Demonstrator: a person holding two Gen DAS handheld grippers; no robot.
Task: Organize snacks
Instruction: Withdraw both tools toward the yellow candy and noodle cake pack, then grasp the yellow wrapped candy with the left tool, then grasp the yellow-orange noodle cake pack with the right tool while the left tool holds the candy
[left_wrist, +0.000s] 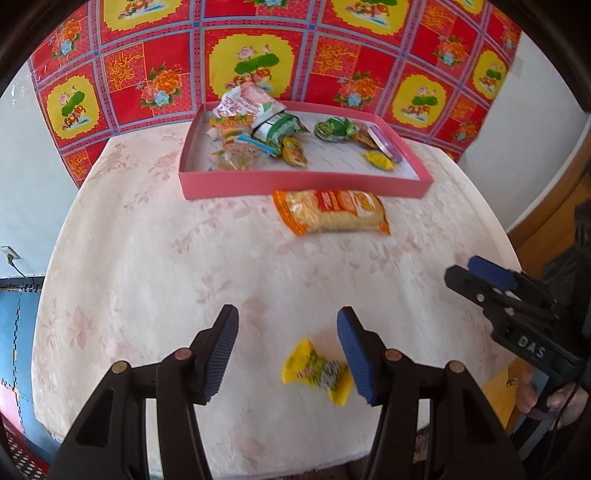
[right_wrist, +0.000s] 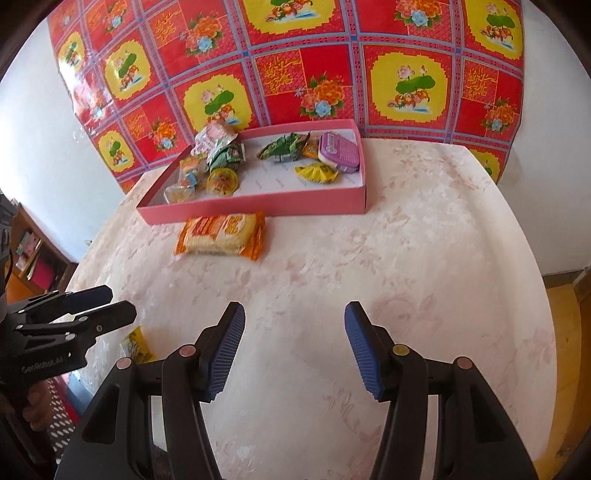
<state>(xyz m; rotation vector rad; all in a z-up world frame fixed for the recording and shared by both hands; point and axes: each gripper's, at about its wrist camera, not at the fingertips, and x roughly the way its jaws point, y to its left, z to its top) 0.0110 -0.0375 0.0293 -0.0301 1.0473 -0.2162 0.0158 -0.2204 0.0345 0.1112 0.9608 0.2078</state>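
Note:
A pink tray (left_wrist: 303, 184) (right_wrist: 258, 206) at the table's far side holds several wrapped snacks, among them a purple tin (right_wrist: 338, 152) and a yellow candy (right_wrist: 317, 173). An orange packet of crackers (left_wrist: 332, 211) (right_wrist: 221, 233) lies on the table just in front of the tray. A small yellow candy (left_wrist: 317, 371) (right_wrist: 137, 347) lies near the front edge. My left gripper (left_wrist: 288, 350) is open above that candy, which sits close to its right finger without touching. My right gripper (right_wrist: 293, 349) is open over bare tablecloth, nothing between its fingers.
The round table (left_wrist: 147, 258) wears a pale floral cloth, with a red and yellow patterned sheet (right_wrist: 295, 62) on the wall behind. In the left wrist view the right gripper (left_wrist: 484, 280) shows at the right edge, a hand (left_wrist: 554, 402) under it.

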